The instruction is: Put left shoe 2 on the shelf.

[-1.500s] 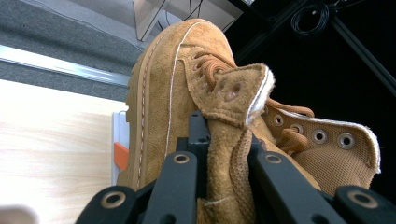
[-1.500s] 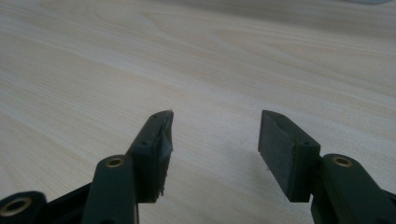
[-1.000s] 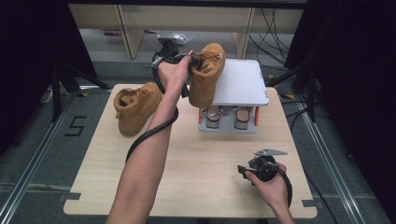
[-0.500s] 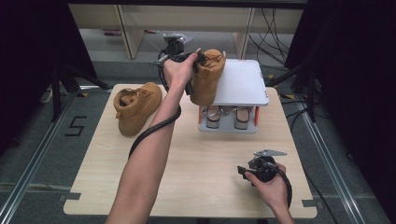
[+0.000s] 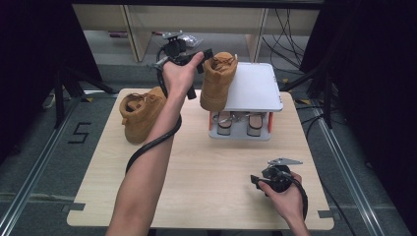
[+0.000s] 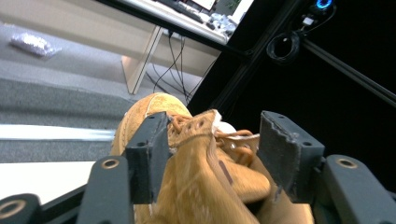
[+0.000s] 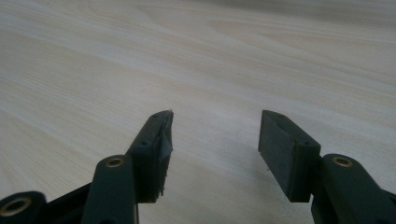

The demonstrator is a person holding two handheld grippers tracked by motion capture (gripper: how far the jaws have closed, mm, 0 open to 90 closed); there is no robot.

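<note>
Left hand-held gripper (image 6: 212,158), jaws just opening, is straddling the collar of a tan boot (image 5: 218,81) standing on the white rack (image 5: 255,91), while right hand-held gripper (image 7: 215,149) is resting spread above the tabletop (image 5: 206,167).

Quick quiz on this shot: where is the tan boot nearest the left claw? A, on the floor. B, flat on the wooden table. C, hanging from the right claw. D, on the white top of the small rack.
D: the boot stands on the left edge of the rack's white top, with the left claw open around its collar.
</note>
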